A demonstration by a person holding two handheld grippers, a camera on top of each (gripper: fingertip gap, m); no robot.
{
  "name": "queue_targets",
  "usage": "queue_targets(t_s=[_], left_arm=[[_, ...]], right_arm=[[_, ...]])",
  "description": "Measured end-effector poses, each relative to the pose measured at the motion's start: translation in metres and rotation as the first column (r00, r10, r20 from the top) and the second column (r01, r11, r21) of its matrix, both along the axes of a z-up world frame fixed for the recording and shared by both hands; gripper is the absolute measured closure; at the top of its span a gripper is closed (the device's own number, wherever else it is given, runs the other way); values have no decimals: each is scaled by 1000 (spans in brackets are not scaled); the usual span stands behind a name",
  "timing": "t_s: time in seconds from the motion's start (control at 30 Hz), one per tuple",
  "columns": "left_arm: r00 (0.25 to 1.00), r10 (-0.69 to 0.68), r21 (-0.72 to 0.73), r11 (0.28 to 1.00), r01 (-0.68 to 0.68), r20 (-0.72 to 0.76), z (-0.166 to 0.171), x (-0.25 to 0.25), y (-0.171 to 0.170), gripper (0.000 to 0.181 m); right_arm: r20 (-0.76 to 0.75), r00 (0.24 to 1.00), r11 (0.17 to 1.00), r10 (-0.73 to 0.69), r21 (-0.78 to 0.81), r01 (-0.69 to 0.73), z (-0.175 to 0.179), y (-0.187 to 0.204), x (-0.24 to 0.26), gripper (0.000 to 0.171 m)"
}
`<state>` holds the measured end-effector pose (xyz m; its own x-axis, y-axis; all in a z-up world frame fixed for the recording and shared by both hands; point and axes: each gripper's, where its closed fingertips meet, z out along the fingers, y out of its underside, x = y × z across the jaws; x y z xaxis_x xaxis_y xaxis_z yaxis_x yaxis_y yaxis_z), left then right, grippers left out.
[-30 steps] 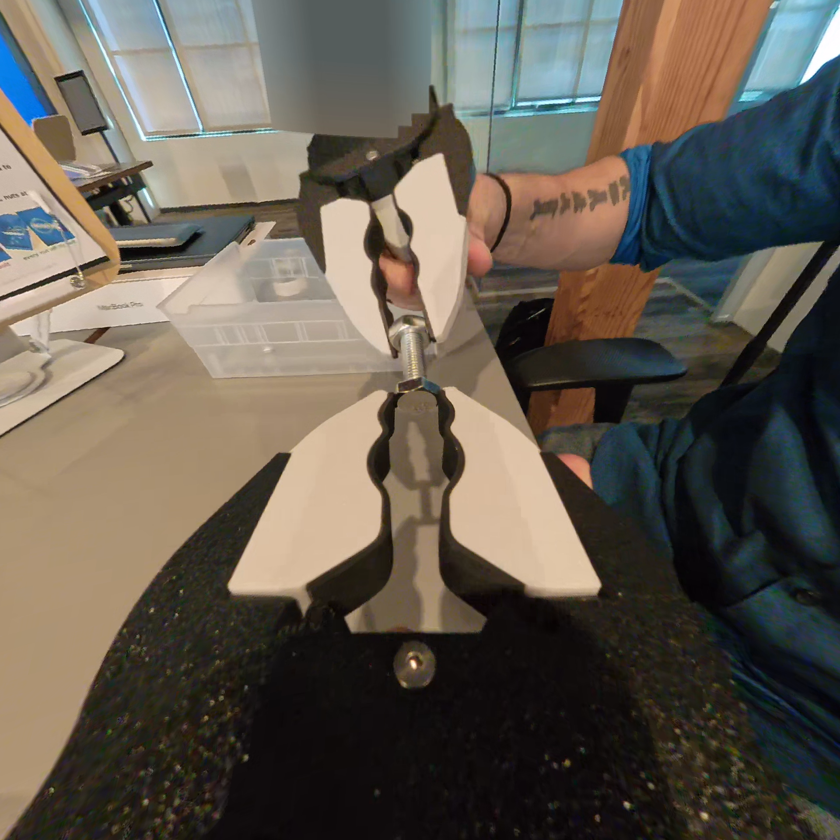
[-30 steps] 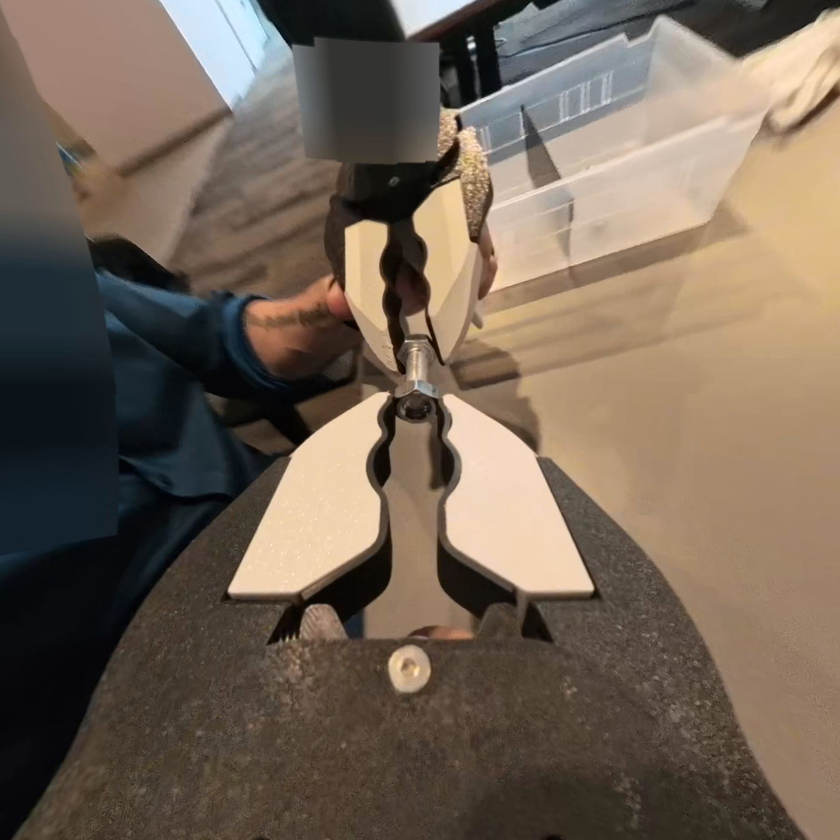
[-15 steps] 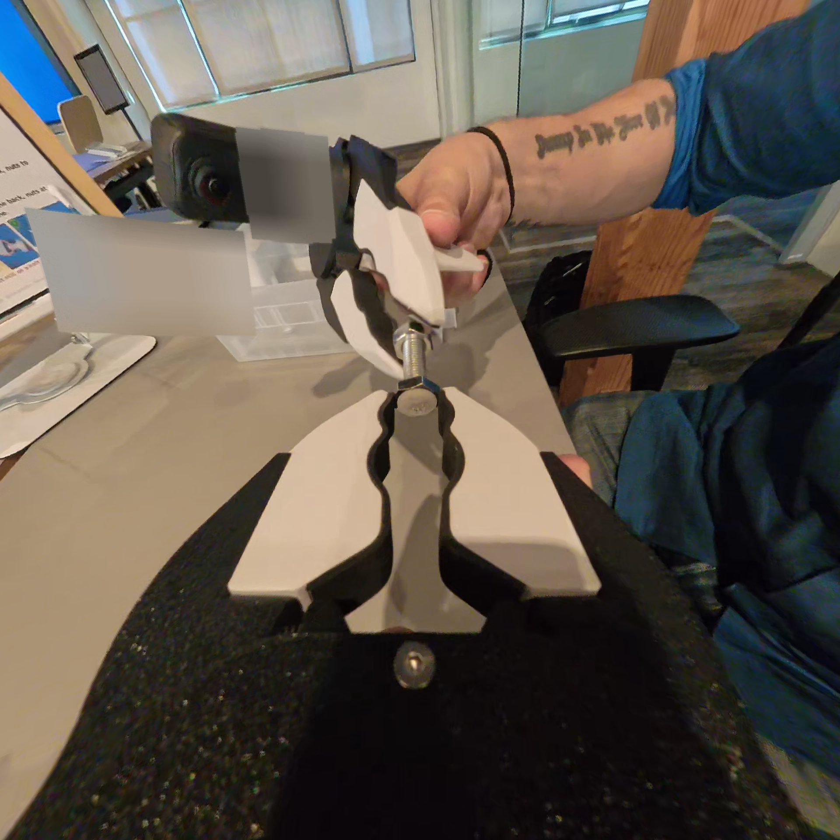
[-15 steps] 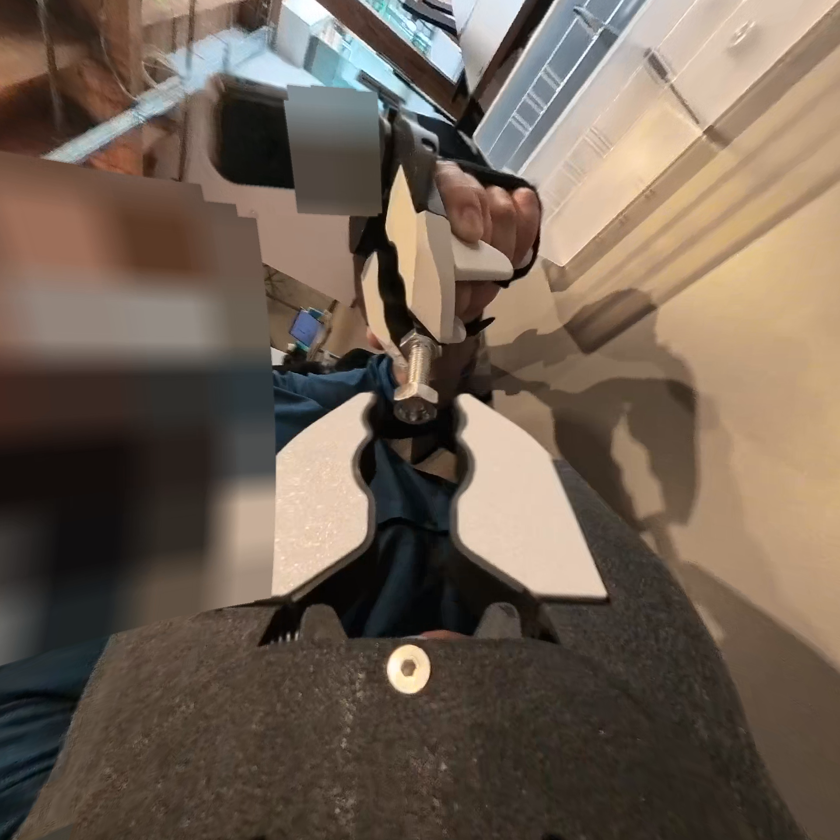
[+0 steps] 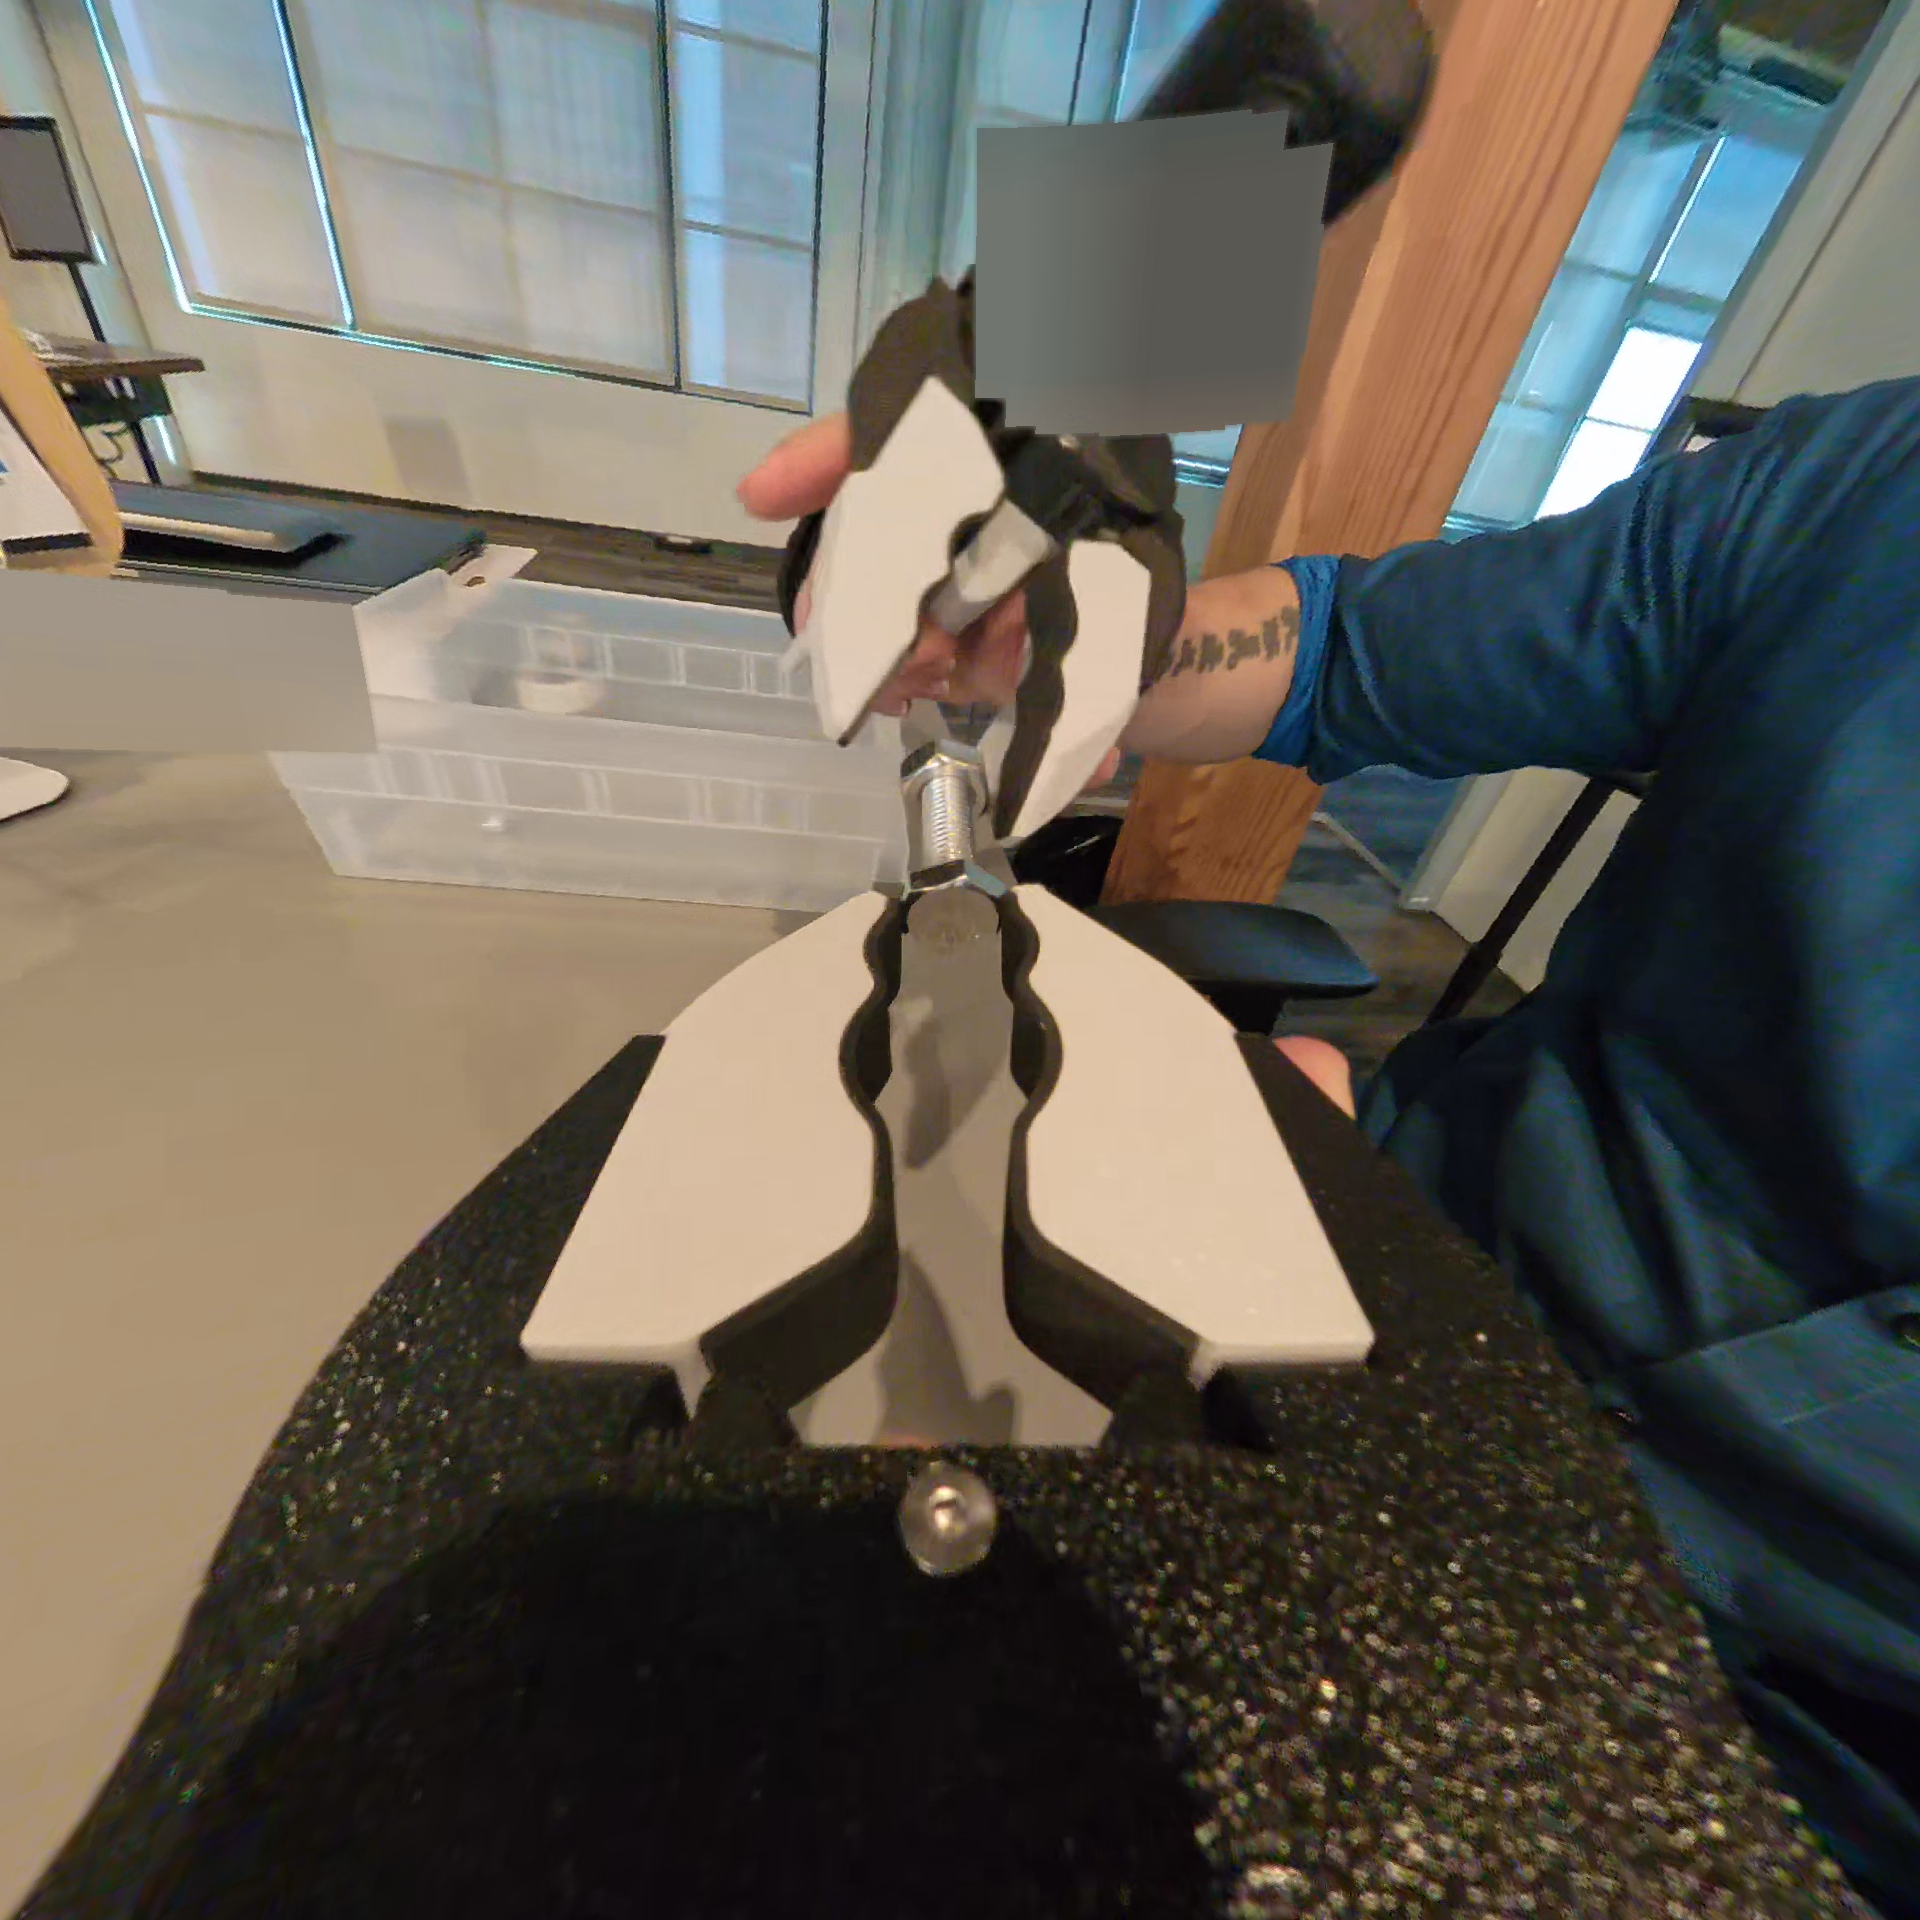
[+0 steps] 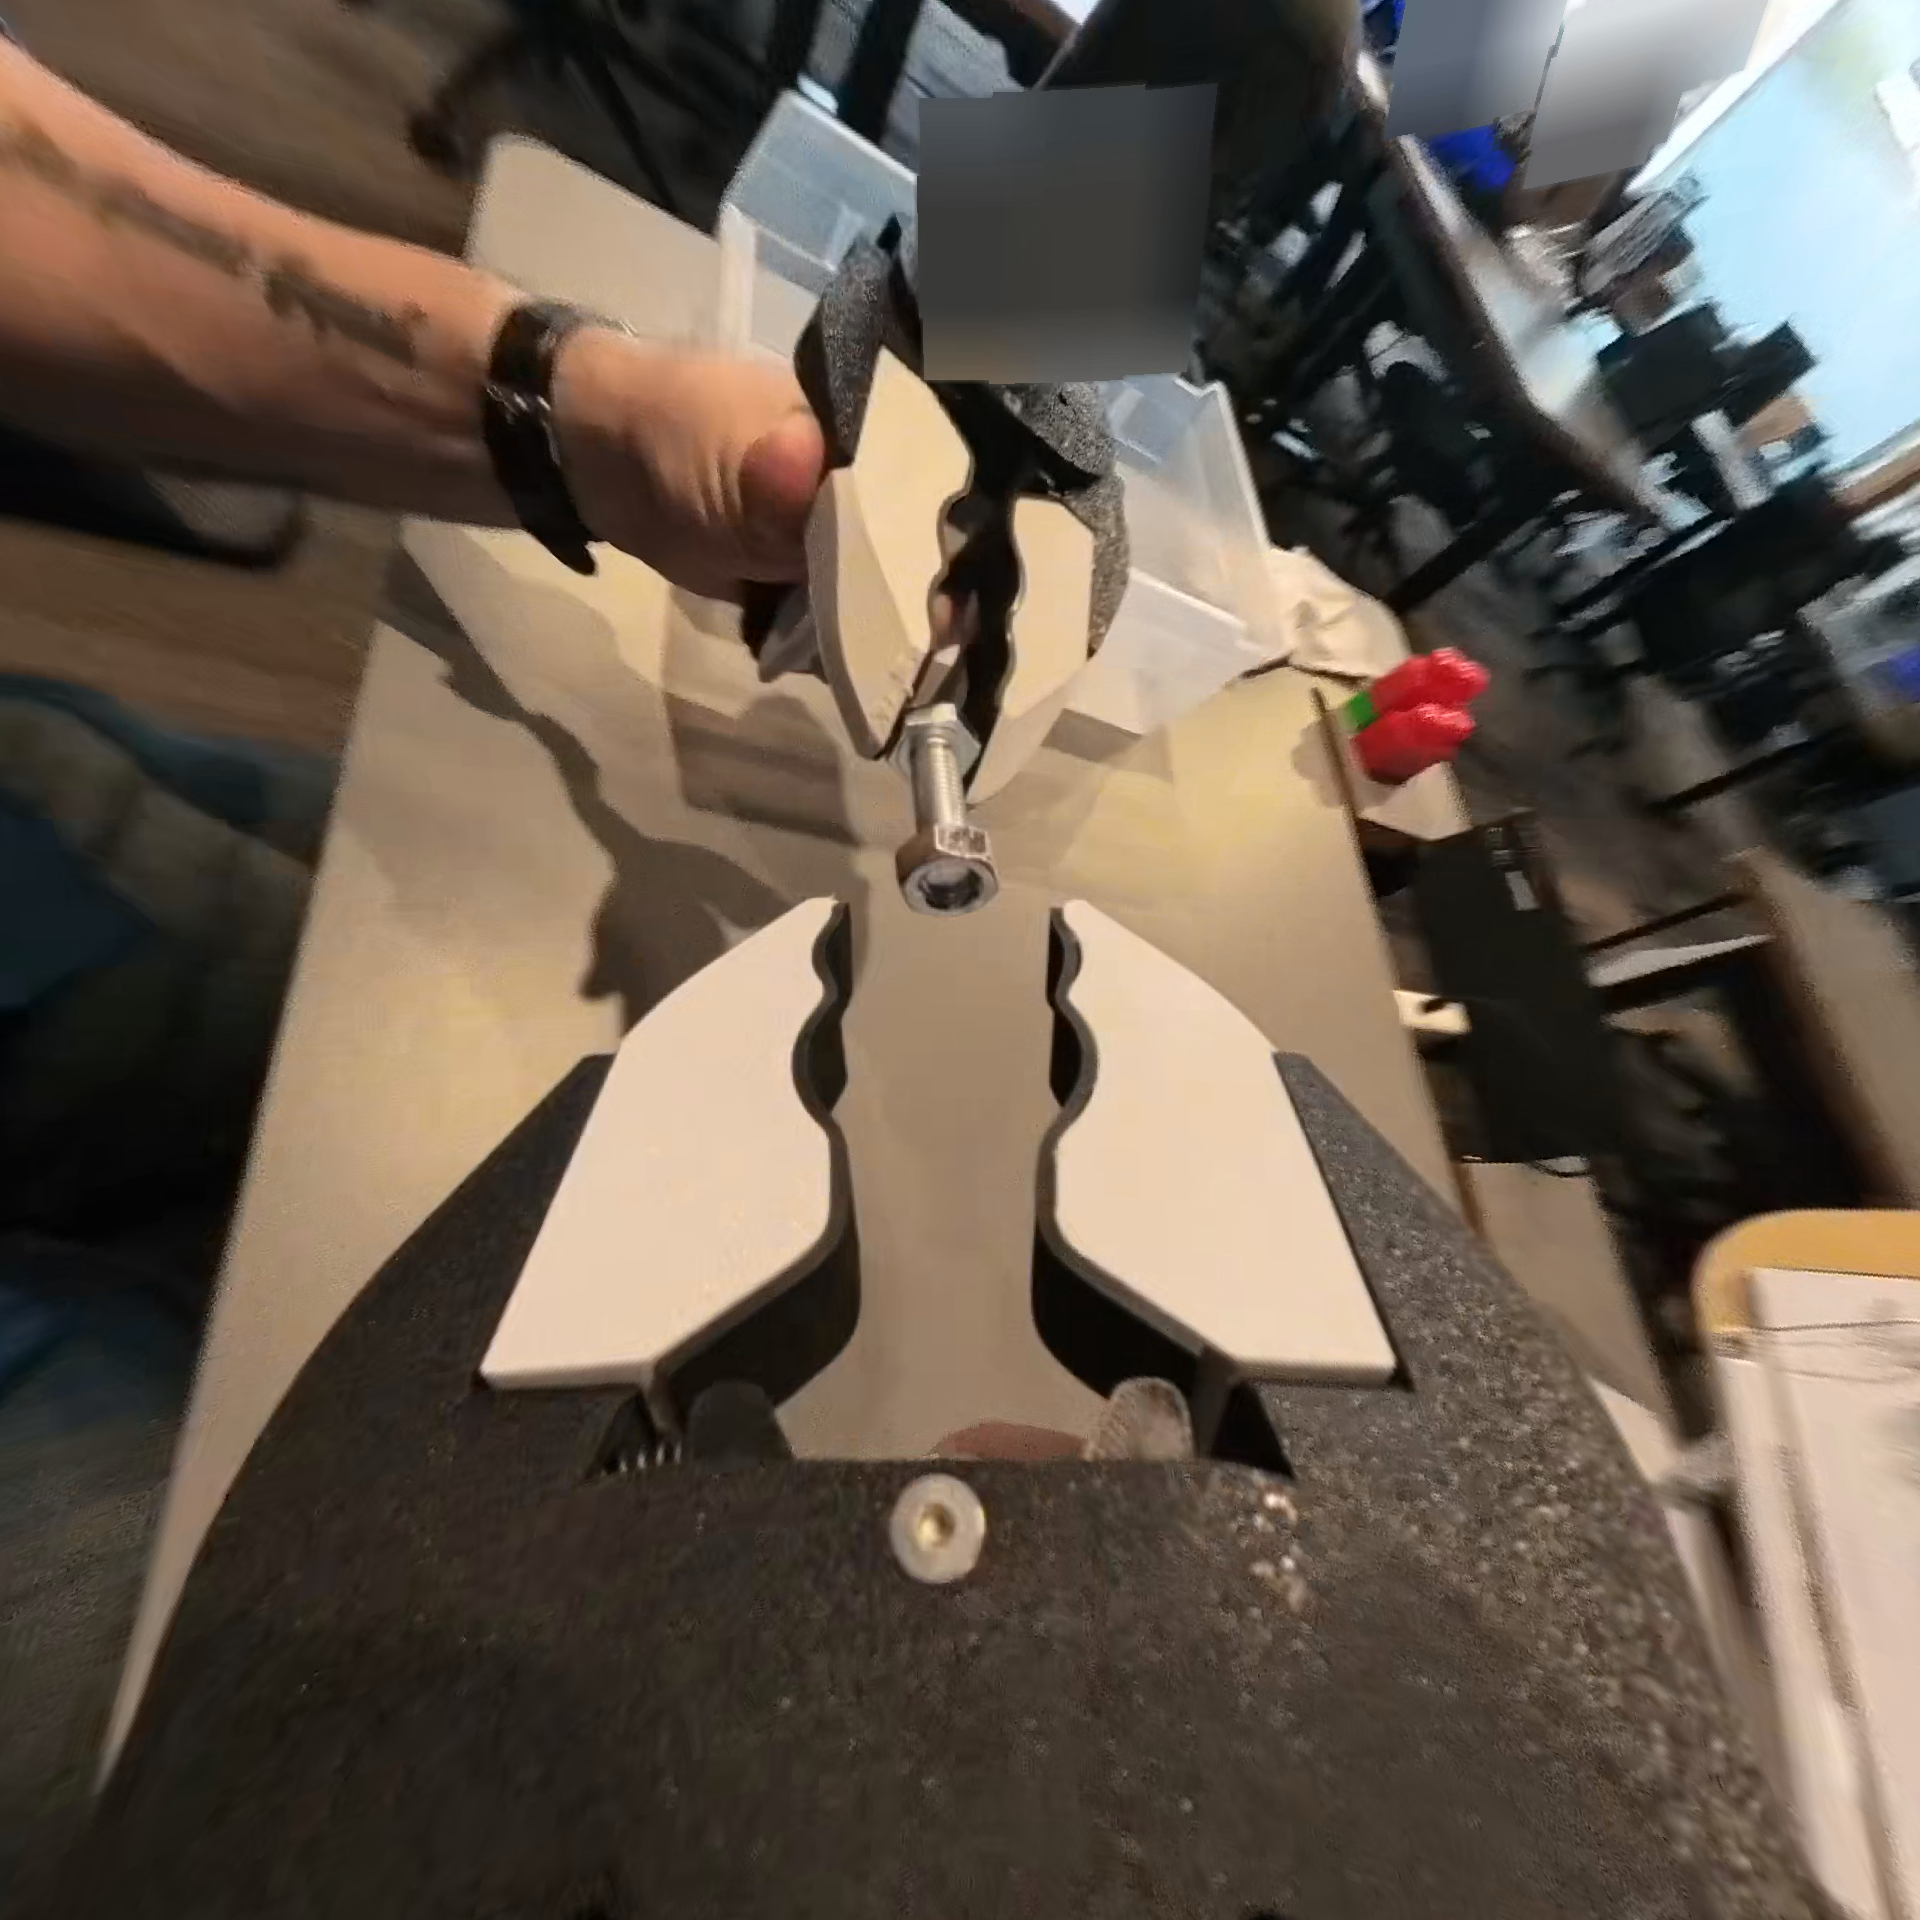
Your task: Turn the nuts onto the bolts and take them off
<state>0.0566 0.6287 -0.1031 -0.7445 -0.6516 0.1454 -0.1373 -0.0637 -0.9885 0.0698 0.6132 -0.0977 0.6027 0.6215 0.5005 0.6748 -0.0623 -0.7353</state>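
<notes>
Fingertips of the left claw (image 5: 948, 906) are pinched shut on the head of a bolt (image 5: 943, 821), which sticks straight out ahead of them, in the air above the table (image 5: 208, 1039). At the bolt's far end sits a nut (image 5: 940, 771), threaded on close to the tip. The right claw (image 6: 945, 914) faces it from the other side with its two fingers spread wide and holding nothing; in the right wrist view the nut (image 6: 948, 878) hangs just ahead of the gap between those fingertips, touching neither. A hand (image 6: 707, 488) with a dark wristband grips the left claw's handle. Behind the claws, a clear plastic box (image 5: 623, 769) with small compartments stands on the table. Two red plastic pieces (image 6: 1418, 712) lie near the table's edge, well apart from the bolt. A wooden post (image 5: 1403, 416) rises beyond the table.
</notes>
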Motion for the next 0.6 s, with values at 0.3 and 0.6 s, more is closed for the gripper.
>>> queue_targets(t_s=[0.3, 0.6], left_arm=[[1000, -13, 1, 1000, 13, -5, 0, -1, -4, 164], [999, 32, 125, 992, -35, 21, -5, 0, -5, 164]], right_arm=[[12, 1000, 999, 24, 24, -25, 0, 3, -8, 153], [-326, 944, 940, -56, -335, -60, -1, -4, -7, 154]])
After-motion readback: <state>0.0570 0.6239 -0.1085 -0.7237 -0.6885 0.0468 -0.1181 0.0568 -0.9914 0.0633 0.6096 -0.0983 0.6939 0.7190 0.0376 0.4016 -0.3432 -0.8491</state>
